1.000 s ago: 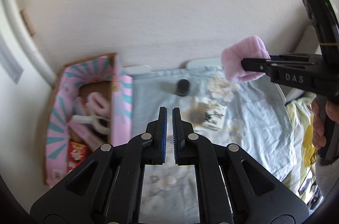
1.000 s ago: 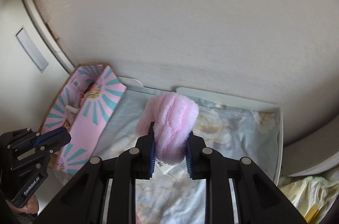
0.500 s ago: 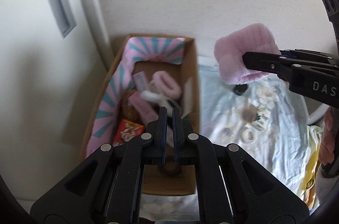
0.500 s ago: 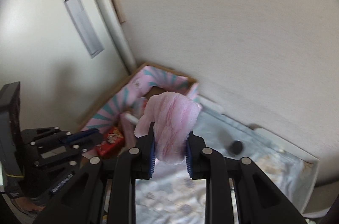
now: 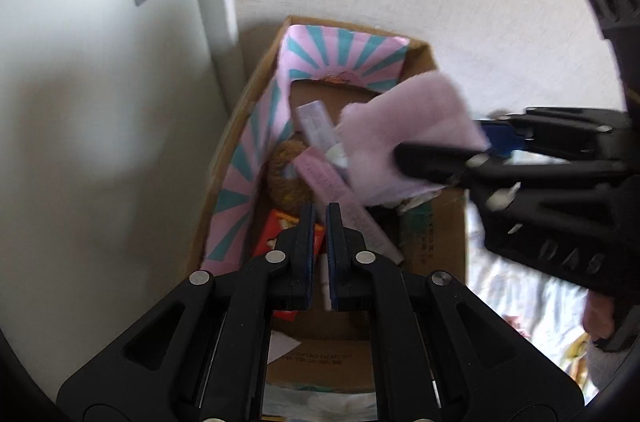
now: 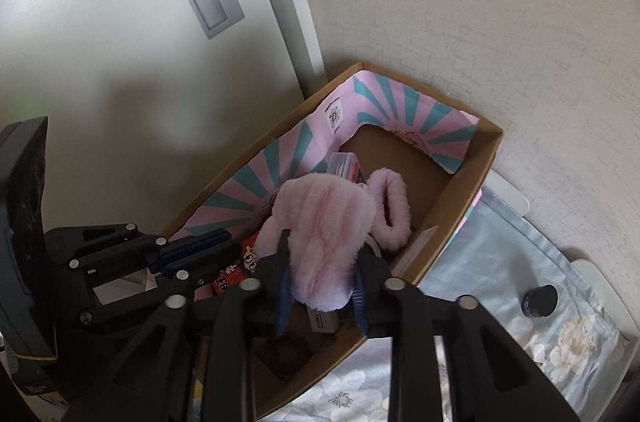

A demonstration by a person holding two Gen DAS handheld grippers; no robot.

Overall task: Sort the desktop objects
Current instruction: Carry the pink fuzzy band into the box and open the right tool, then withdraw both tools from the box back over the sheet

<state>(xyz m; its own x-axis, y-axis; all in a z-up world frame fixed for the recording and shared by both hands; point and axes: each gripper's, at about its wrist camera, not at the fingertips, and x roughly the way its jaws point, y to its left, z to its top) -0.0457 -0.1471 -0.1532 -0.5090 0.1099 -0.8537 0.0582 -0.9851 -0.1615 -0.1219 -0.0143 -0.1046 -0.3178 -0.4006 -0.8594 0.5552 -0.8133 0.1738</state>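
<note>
My right gripper point(image 6: 320, 286) hangs over the open cardboard box point(image 6: 492, 142) with a pink fluffy band point(image 6: 324, 222) between its pads. Its jaws are opening, and the band still sits against both pads. In the left wrist view the same band point(image 5: 404, 126) shows over the box point(image 5: 424, 62), with a right finger point(image 5: 432, 158) across it. My left gripper point(image 5: 319, 218) hovers above the box's near half. Its jaws are opening to a narrow slit with nothing in it. A second pink fluffy band point(image 6: 394, 210) lies inside the box.
The box holds a red packet point(image 5: 276, 230), a brown round thing point(image 5: 286, 174) and a long pink carton point(image 5: 328, 178). It stands in a corner against the wall and a white door frame. On the floral cloth point(image 6: 520, 262) to the right stands a small black jar point(image 6: 539, 300).
Both grippers moved left from over the floral cloth to over the box, and the pink band came along in the right one. The right jaws now stand slightly wider.
</note>
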